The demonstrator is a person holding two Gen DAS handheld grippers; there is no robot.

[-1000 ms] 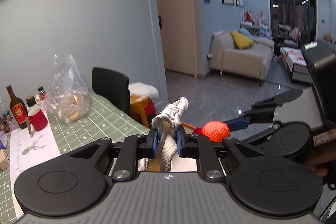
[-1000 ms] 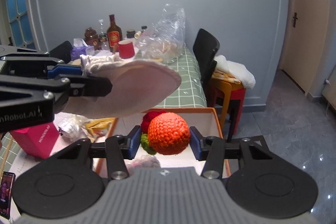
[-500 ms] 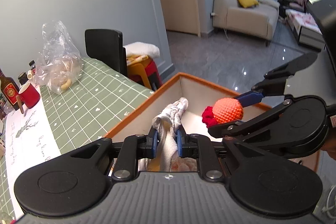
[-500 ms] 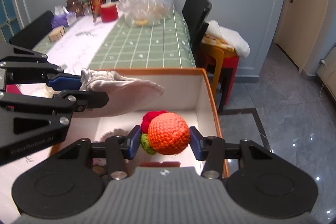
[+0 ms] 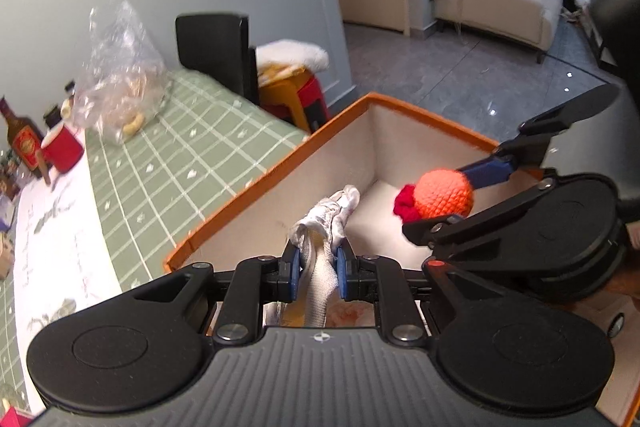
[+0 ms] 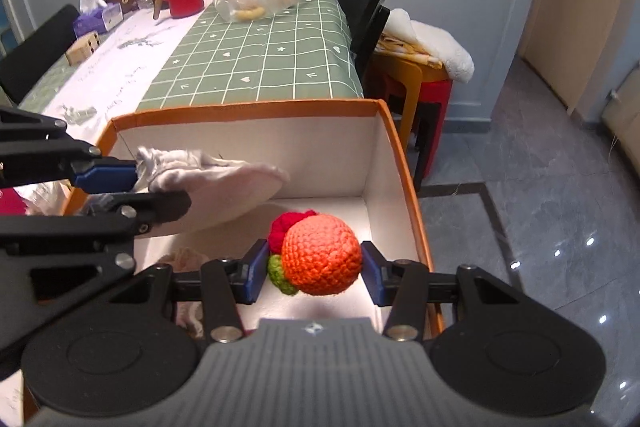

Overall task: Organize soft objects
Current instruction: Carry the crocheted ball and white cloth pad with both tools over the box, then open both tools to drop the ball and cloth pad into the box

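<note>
We have lowered both grippers over the box [image 6: 394,143], frame centre; left gripper [image 5: 318,269] clamps the cloth [image 5: 332,215]; right gripper [image 6: 314,273] clamps the crochet ball [image 6: 322,259]; release follows.

Both wrist views close above box [image 6: 394,163]

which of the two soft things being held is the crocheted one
The orange crocheted ball, clamped in the right gripper over the orange-rimmed box. The left gripper holds a plain white cloth instead.
</note>
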